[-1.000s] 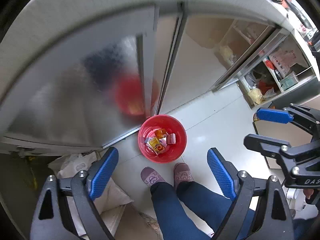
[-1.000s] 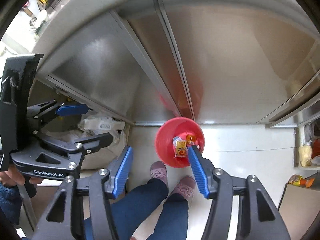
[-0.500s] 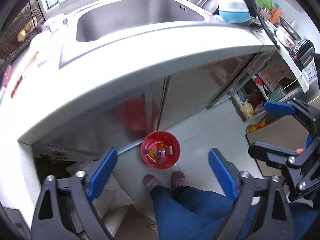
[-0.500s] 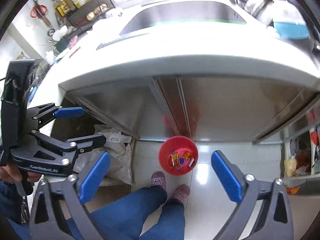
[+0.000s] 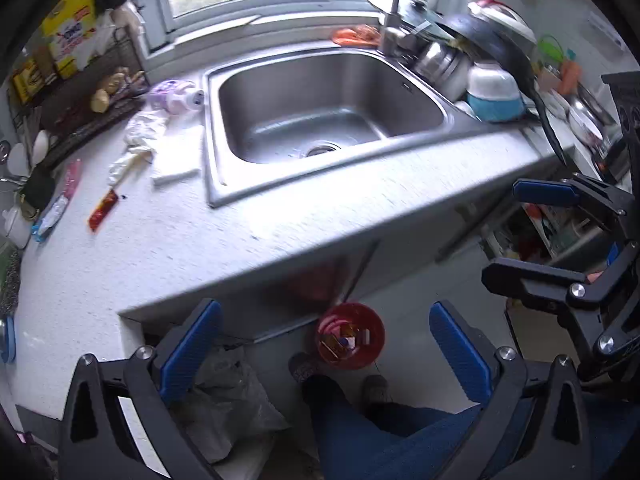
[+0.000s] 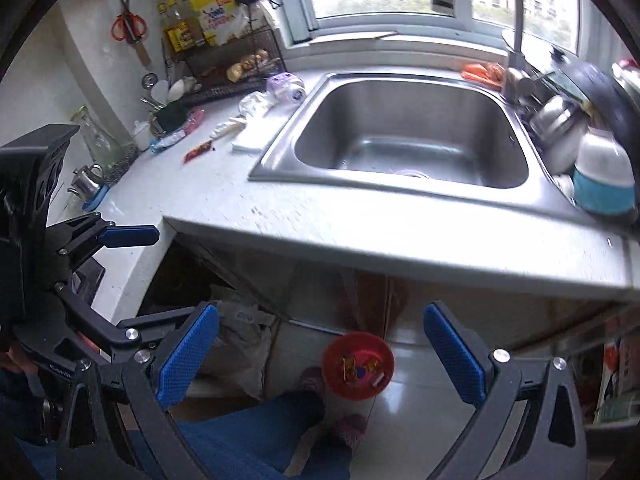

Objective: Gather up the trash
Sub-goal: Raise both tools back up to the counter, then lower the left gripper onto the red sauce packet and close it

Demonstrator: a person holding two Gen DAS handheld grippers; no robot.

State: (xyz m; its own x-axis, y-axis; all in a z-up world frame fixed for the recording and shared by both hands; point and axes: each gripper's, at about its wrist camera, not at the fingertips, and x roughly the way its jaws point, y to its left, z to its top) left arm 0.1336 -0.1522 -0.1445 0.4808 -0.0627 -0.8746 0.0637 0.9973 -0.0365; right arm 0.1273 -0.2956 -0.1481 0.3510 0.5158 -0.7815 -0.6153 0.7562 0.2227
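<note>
Nearest the lens, the left gripper [image 5: 324, 354] and the right gripper [image 6: 320, 356] both stand with jaws spread wide and nothing between the blue pads; neither has hold of anything. Below them, at the bottom centre of each frame, the red bin [image 5: 351, 335] sits on the floor beside the person's slippered feet, against the cabinet front, and already contains several small wrappers, so part of the collecting looks done. Farther off, at the left of the frame, the countertop [image 5: 168, 248] holds what appears to be remaining trash: a red wrapper [image 5: 102, 210], a crumpled white wrapper [image 5: 132, 160] and a pink packet [image 5: 71, 178], all well apart from the bin and left of the steel sink [image 5: 320, 120]. Judging by this, more pickups are left. The left wrist view shows the right gripper at its right edge and open shelves beyond it; the right wrist view alone shows orange-handled scissors [image 6: 128, 26] hanging on the wall at upper left and a glass jar [image 6: 94, 136] near the counter's far left end.
</note>
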